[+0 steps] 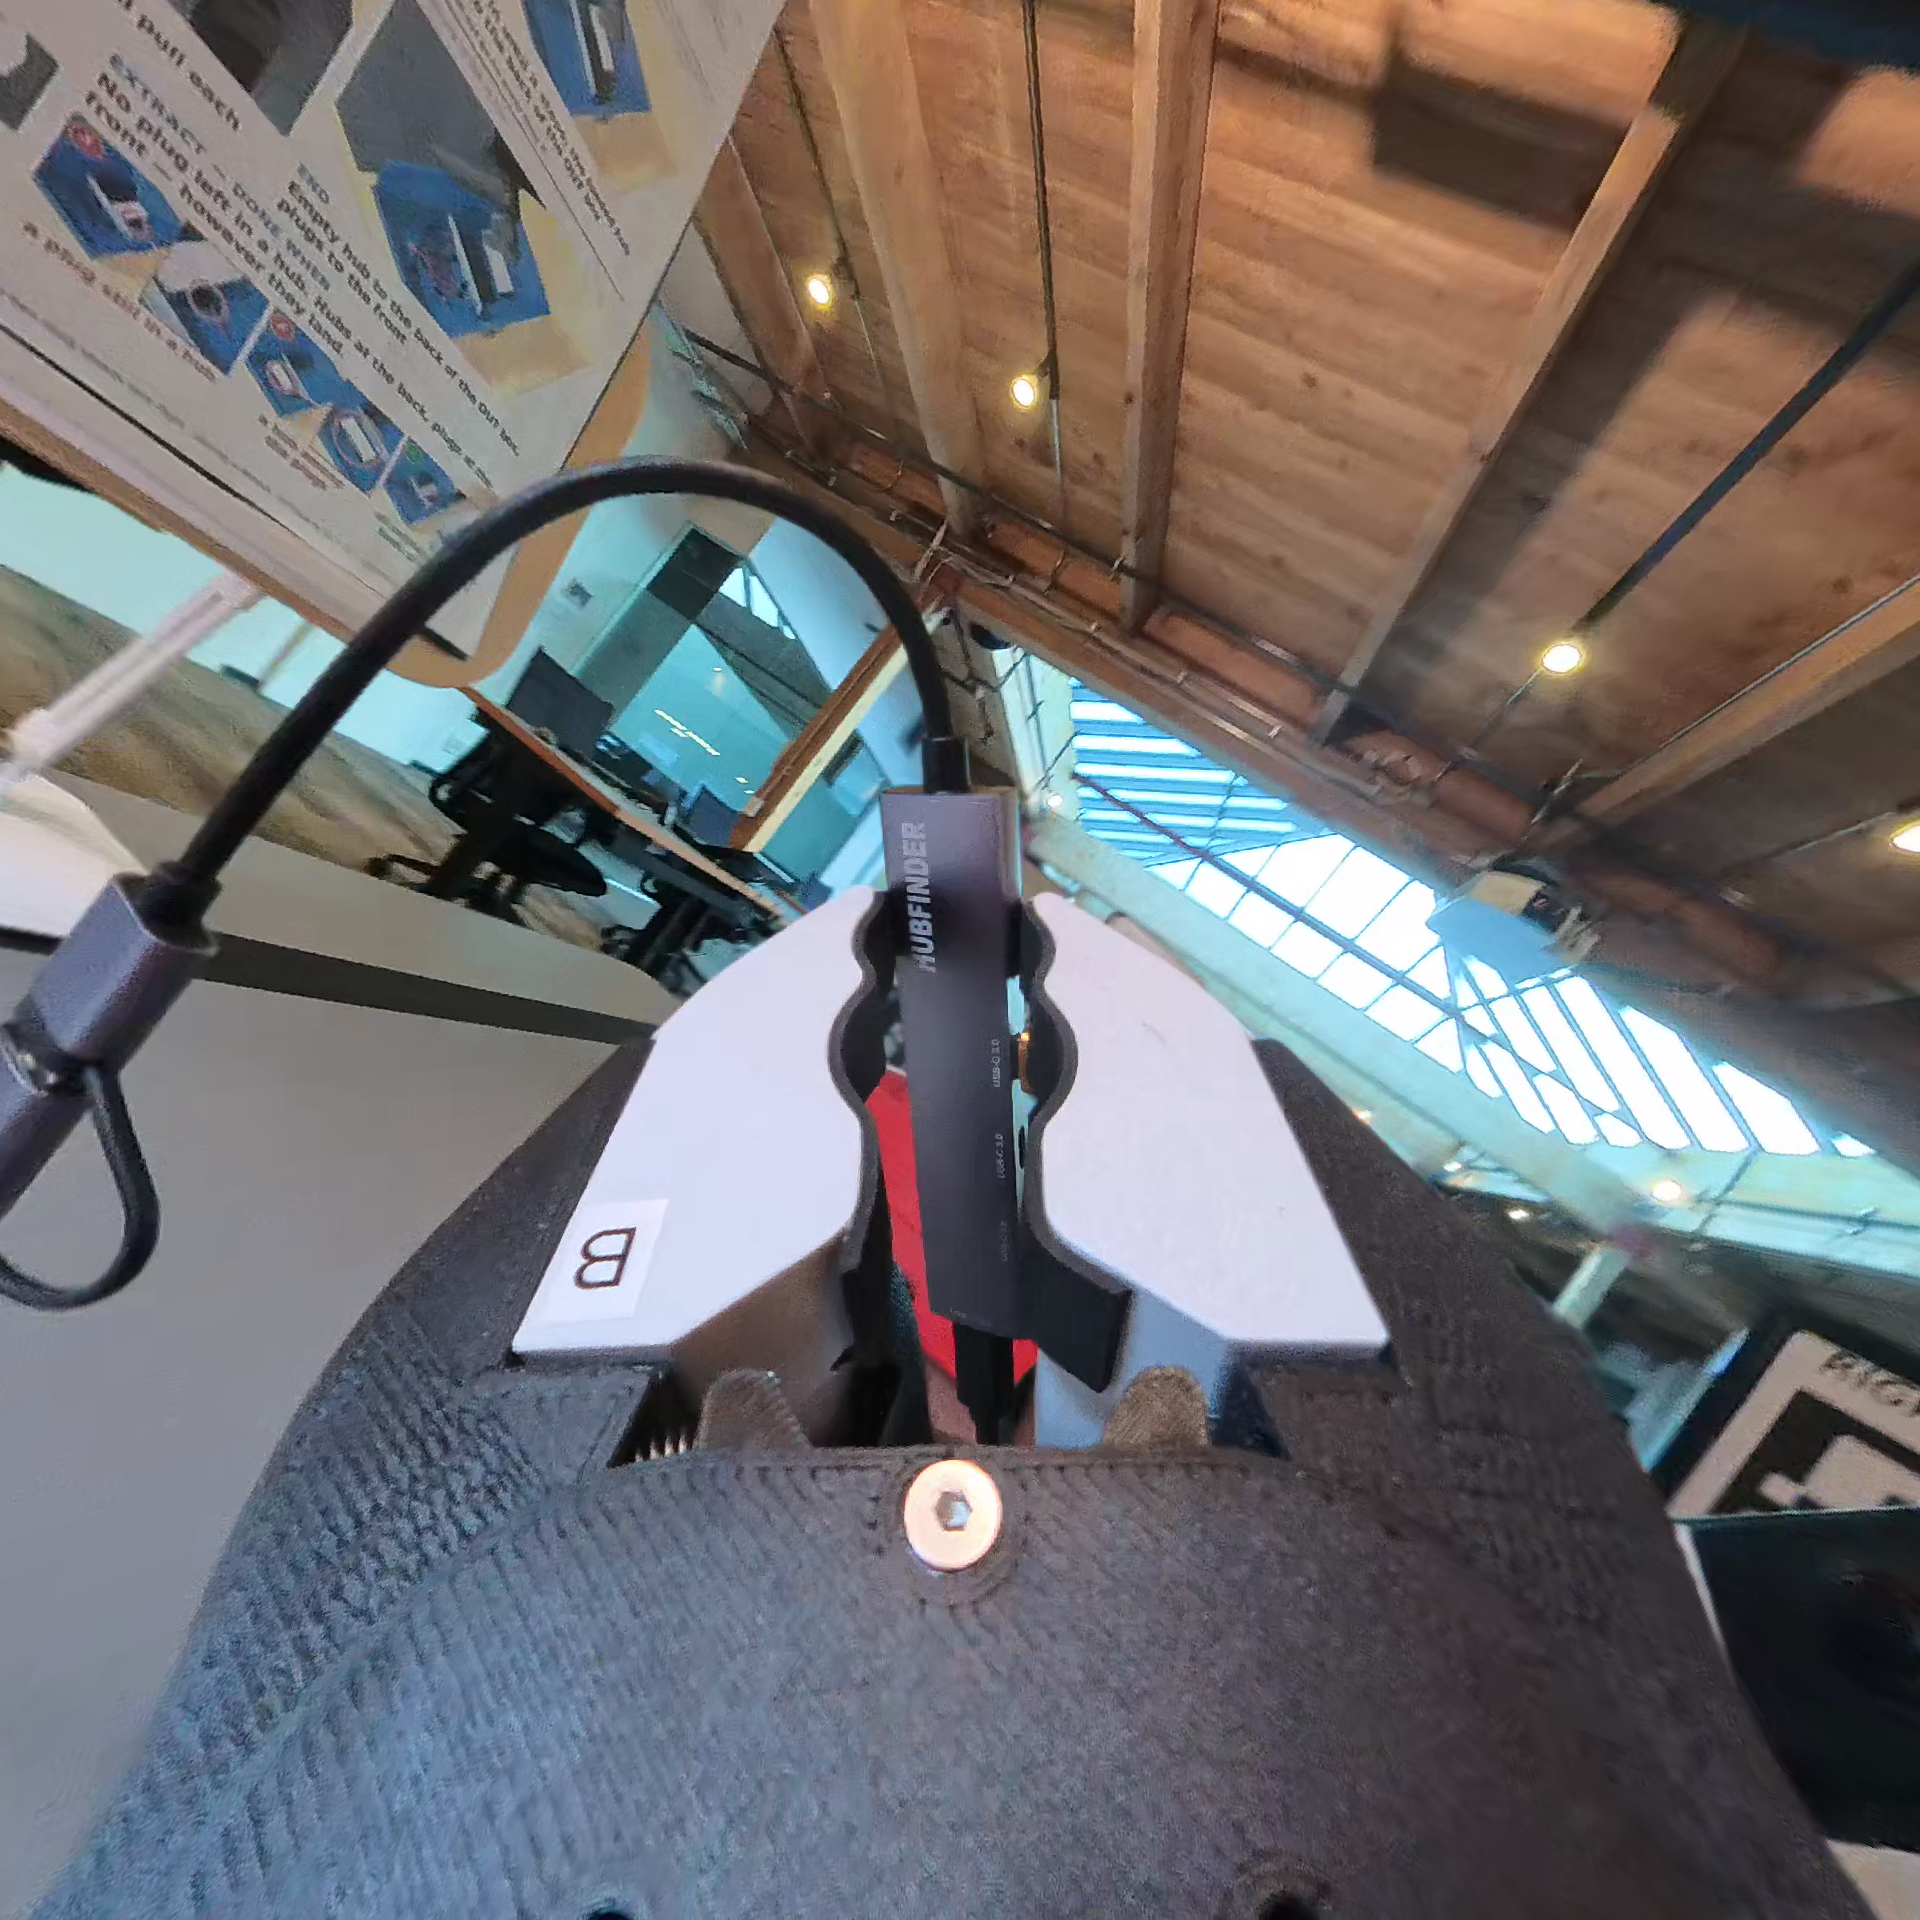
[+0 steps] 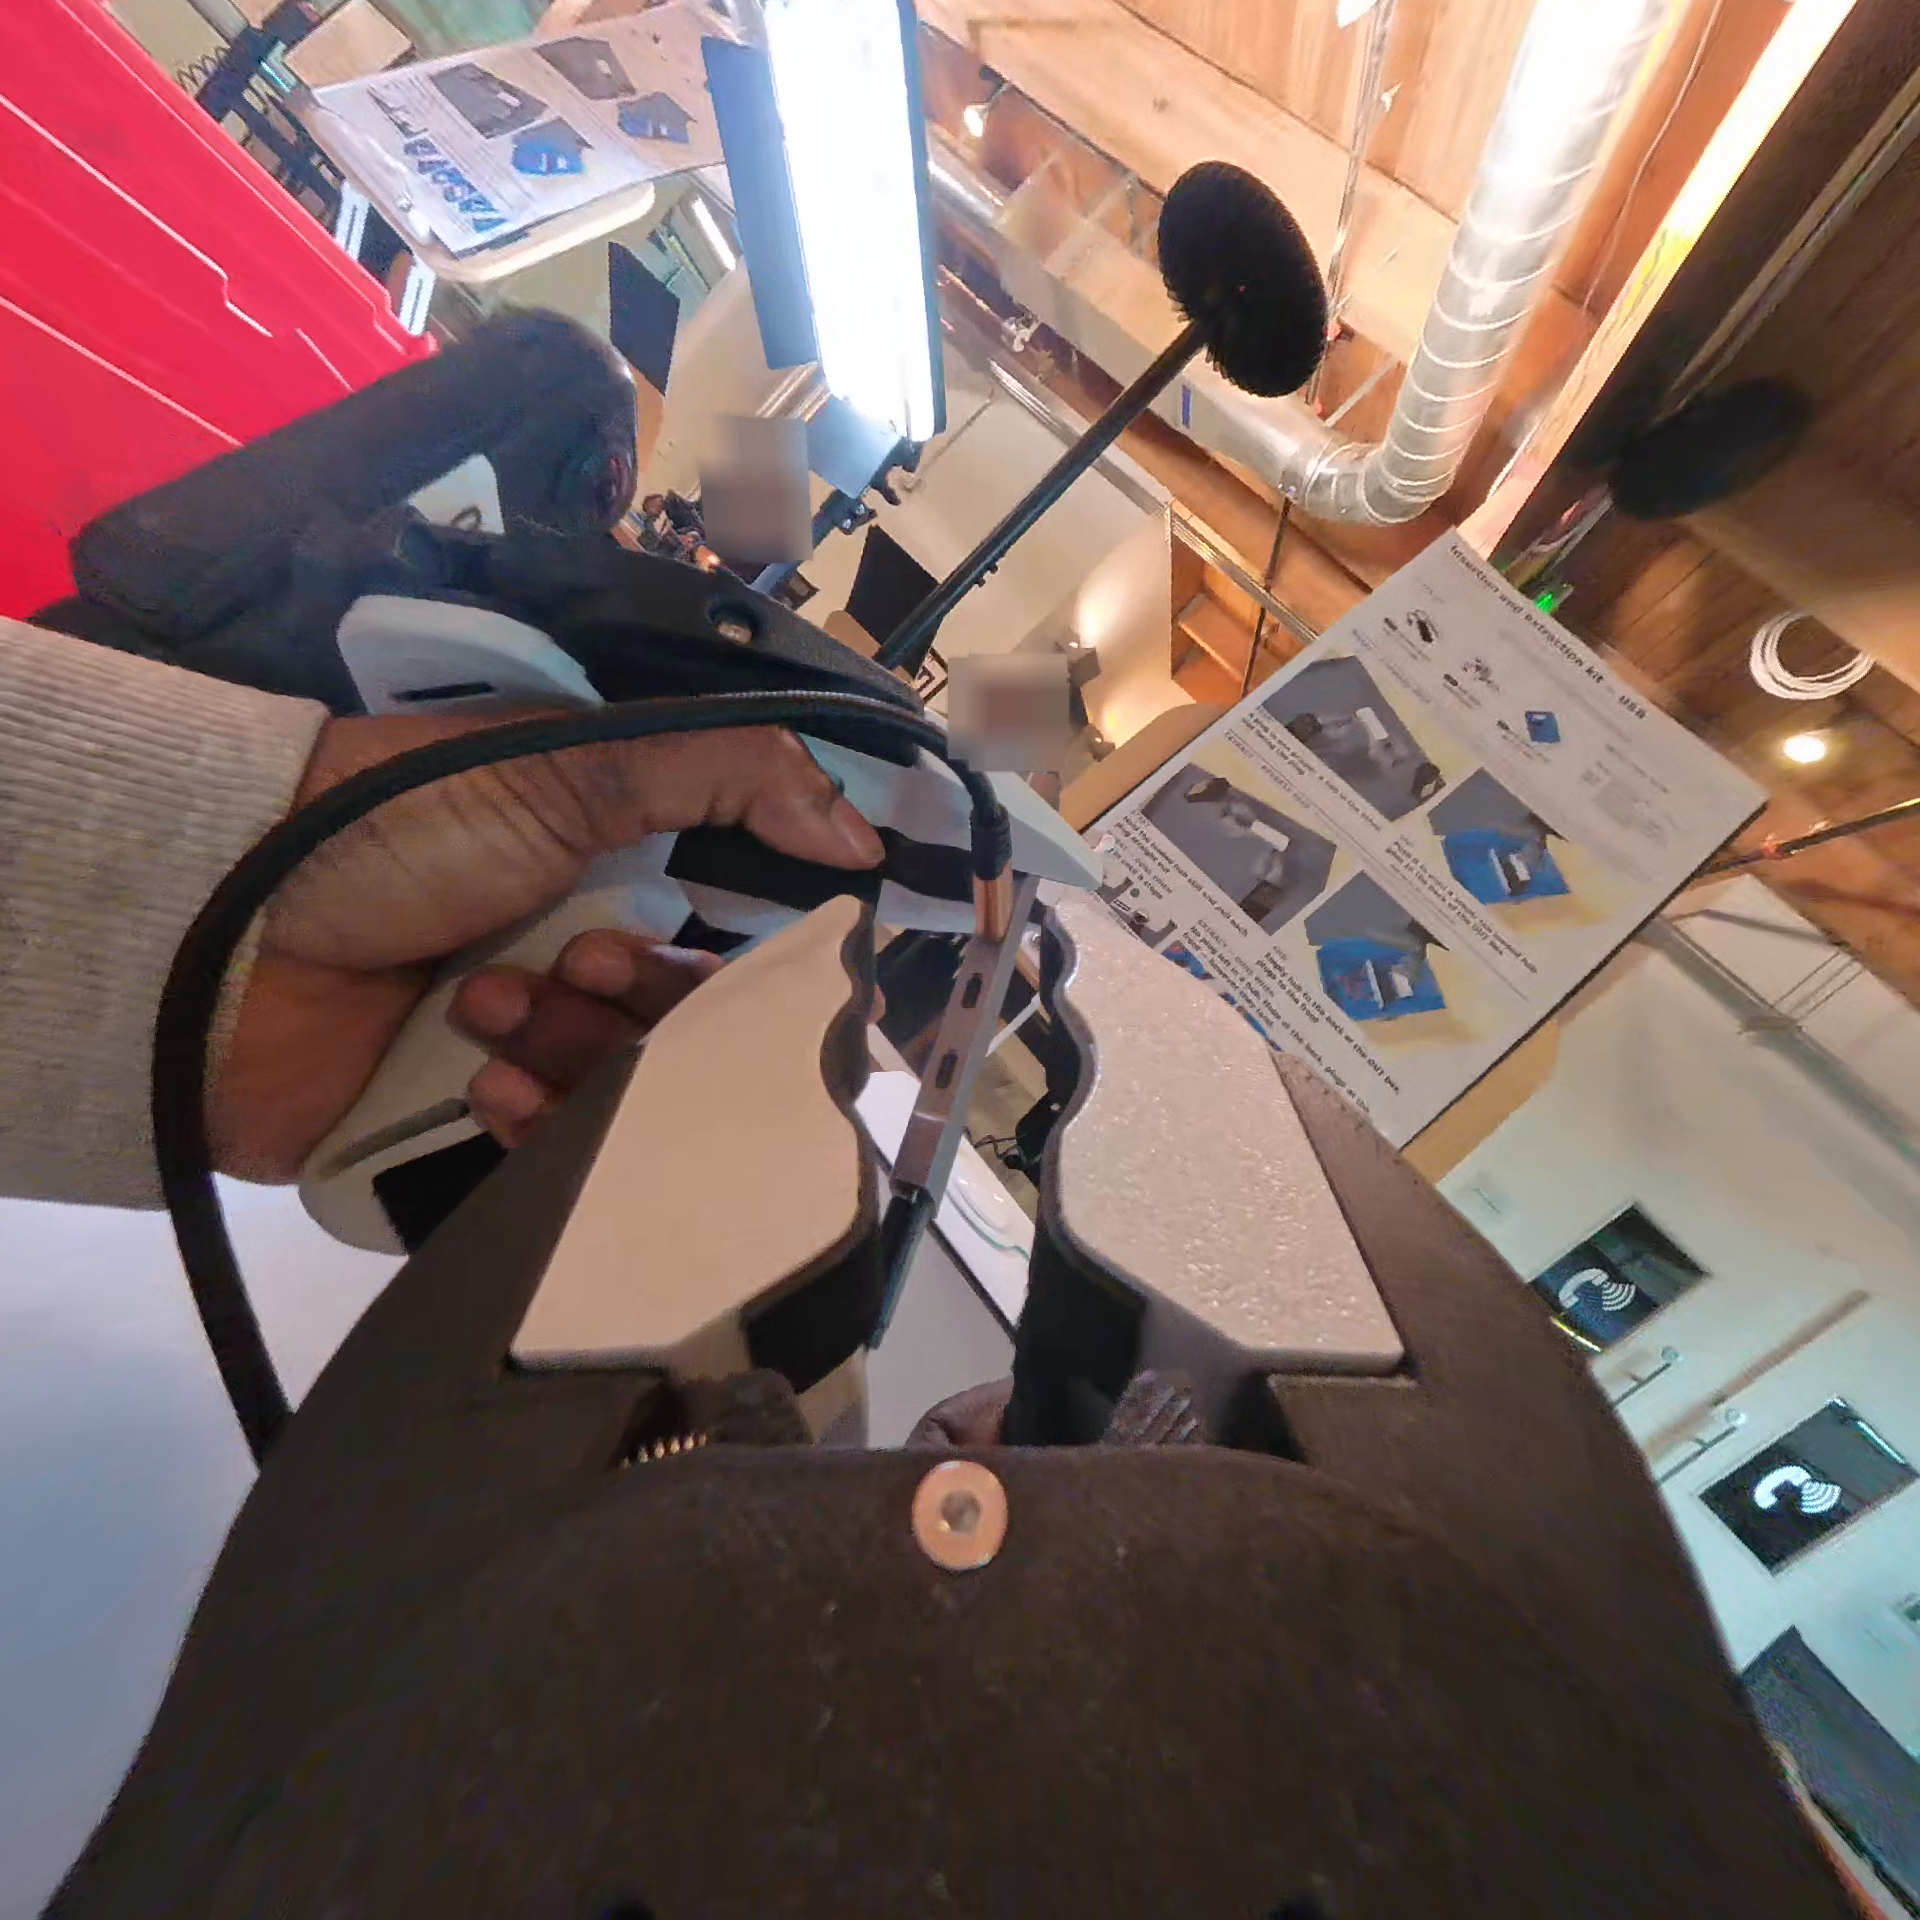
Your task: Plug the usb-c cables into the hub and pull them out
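Observation:
My left gripper [image 1: 951,914] is shut on the dark USB hub [image 1: 956,1091], held edge-on between its white fingers. The hub's own black cable [image 1: 582,494] arcs up and left to a grey plug [image 1: 99,966]. In the right wrist view a person's hand holds the left gripper, whose fingers [image 2: 1049,847] clamp the hub [image 2: 961,1049] with its port edge facing me. A copper-collared USB-C plug [image 2: 992,883] sits at the port nearest those fingers. Its black braided cable [image 2: 520,738] loops left around the hand. My right gripper [image 2: 956,935] is open and empty, just short of the hub.
Printed instruction boards stand behind [image 1: 312,208] [image 2: 1403,831]. A red crate [image 2: 135,260] is at the upper left. A bright light panel [image 2: 842,208] and a fuzzy microphone on a pole [image 2: 1242,275] rise beyond the grippers. The white table [image 2: 104,1558] lies below. Left tips to right tips: about 6 centimeters.

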